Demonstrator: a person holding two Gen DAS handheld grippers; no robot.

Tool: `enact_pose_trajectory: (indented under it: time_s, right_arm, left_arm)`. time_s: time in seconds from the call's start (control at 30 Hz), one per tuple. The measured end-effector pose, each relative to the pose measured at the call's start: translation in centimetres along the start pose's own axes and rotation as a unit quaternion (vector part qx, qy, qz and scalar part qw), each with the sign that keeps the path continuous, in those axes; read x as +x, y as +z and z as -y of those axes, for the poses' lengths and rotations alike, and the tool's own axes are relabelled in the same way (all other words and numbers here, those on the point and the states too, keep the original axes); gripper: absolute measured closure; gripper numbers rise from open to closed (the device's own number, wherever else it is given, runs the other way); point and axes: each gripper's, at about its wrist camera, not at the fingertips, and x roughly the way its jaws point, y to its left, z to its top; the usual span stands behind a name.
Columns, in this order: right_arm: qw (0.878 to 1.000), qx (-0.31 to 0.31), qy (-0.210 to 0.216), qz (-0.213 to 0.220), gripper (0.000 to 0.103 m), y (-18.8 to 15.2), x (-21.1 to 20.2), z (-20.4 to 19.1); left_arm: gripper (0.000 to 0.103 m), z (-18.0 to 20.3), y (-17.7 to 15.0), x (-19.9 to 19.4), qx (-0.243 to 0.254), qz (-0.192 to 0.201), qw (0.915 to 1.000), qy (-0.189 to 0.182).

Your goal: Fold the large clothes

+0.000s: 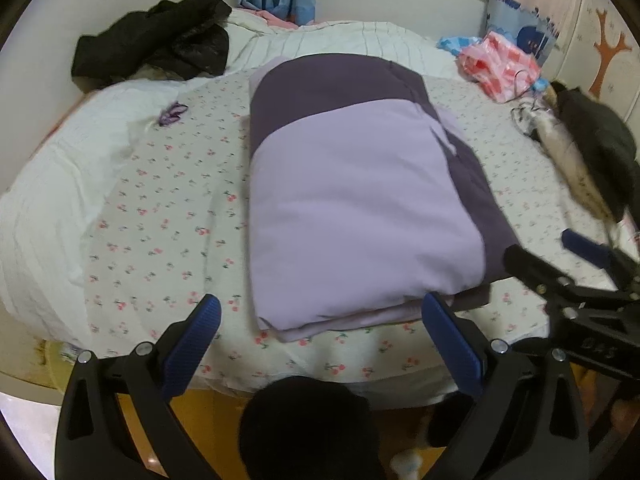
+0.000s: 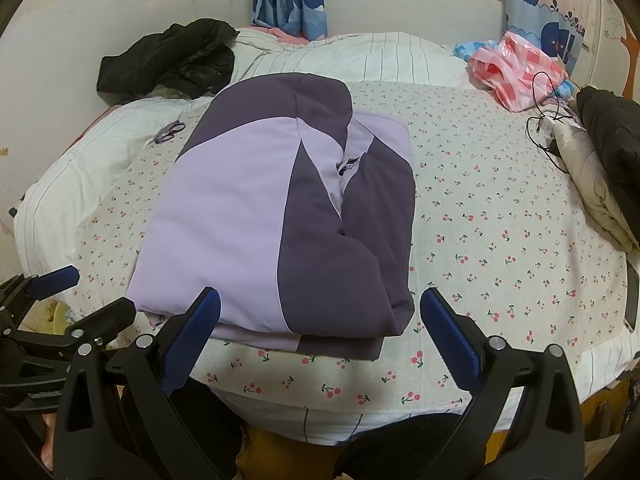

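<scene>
The purple jacket (image 2: 280,216) lies folded in a neat block near the bed's (image 2: 480,240) front edge — left tool (image 1: 320,312) and right tool (image 2: 320,308) both spread apart, holding nothing, just short of it.

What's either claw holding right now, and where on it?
Nothing. The left claw and right claw are both open and empty, just short of the folded purple jacket.

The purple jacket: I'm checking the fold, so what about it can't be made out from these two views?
- Purple jacket: its sleeves and underside are tucked beneath the top layers in both views.
- Its near hem in the left wrist view: partly covered by the left gripper.
- Its zipper: too small to tell whether it is closed.
- Its far edge: fisheye bending hides whether it is straight.
</scene>
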Motion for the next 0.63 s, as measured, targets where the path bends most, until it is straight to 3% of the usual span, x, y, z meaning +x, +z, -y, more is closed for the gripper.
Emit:
enact_pose_trajectory:
  time_s: [0.1, 0.17, 0.23, 0.33, 0.63]
  right_arm:
    - [1.0, 0.0, 0.0, -0.001, 0.007, 0.0, 0.0, 0.0]
    - [1.0, 0.001, 0.001, -0.001, 0.007, 0.0, 0.0, 0.1]
    - [1.0, 0.001, 0.001, 0.001, 0.007, 0.0, -0.1, 0.0]
    - [1.0, -0.001, 0.003, 0.002, 0.007, 0.0, -0.2, 0.0]
    - [1.0, -0.001, 0.001, 0.006, 0.007, 0.1, -0.7, -0.1]
  left_arm:
    - [0.007, -0.6, 0.0, -0.8, -0.013, 0.021, 0.9997, -0.004]
    - [0.007, -0.7, -0.1, -1.5, -0.019, 0.038, 0.9986, 0.03]
    - [0.008, -0.8, -0.1, -1.7, -0.018, 0.045, 0.9982, 0.035]
    - [0.008, -0.4, 0.0, -1.7, -0.005, 0.044, 0.9976, 0.053]
    - [0.007, 0.1, -0.3, -1.3, 0.0, 0.031, 0.9982, 0.052]
